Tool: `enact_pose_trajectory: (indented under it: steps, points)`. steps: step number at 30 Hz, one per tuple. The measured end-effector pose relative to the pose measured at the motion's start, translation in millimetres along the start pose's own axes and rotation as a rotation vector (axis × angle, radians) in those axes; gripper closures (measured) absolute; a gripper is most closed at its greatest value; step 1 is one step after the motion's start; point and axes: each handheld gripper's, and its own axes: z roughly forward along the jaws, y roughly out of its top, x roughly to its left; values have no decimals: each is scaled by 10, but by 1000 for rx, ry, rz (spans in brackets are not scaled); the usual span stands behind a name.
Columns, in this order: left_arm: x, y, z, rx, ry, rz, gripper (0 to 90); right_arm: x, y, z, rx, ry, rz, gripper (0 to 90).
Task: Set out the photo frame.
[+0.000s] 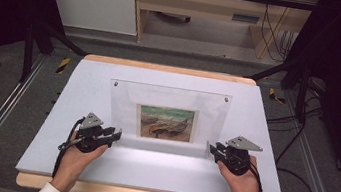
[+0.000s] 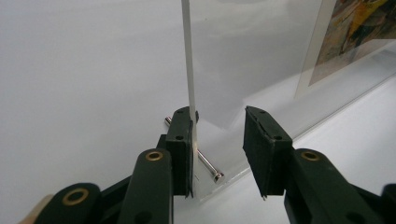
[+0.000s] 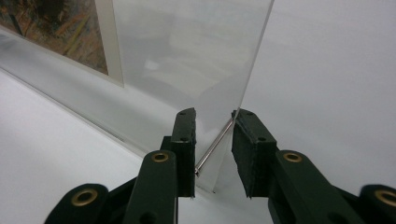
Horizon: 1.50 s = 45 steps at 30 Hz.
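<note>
White tabletop (image 1: 73,163) held an upright acrylic frame (image 1: 170,101). Left gripper (image 1: 113,134) and right gripper (image 1: 210,149) each straddled a lower corner, jaws narrow but not clamped; squeeze both evenly before lifting.

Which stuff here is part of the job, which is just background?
In the job:
- clear picture frame with print
- metal pin
- left gripper
- right gripper

Just around:
- white table mat
- floor cables
- wooden desk
</note>
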Motion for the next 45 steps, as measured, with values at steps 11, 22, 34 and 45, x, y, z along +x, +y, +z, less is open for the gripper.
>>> enact_pose_trajectory:
  steps: [11,22,34,45]
  points:
    - [-4,-2,0,2,0,0,627,0,0,-1,1,-2,-7,705]
    - [-7,-5,-1,4,2,3,627,6,0,-4,7,-7,-12,705]
    - [-28,-36,-9,17,1,20,625,23,-31,-23,21,-1,-13,709]
    - [-34,-41,-9,15,5,22,625,30,-38,-24,17,-4,-14,710]
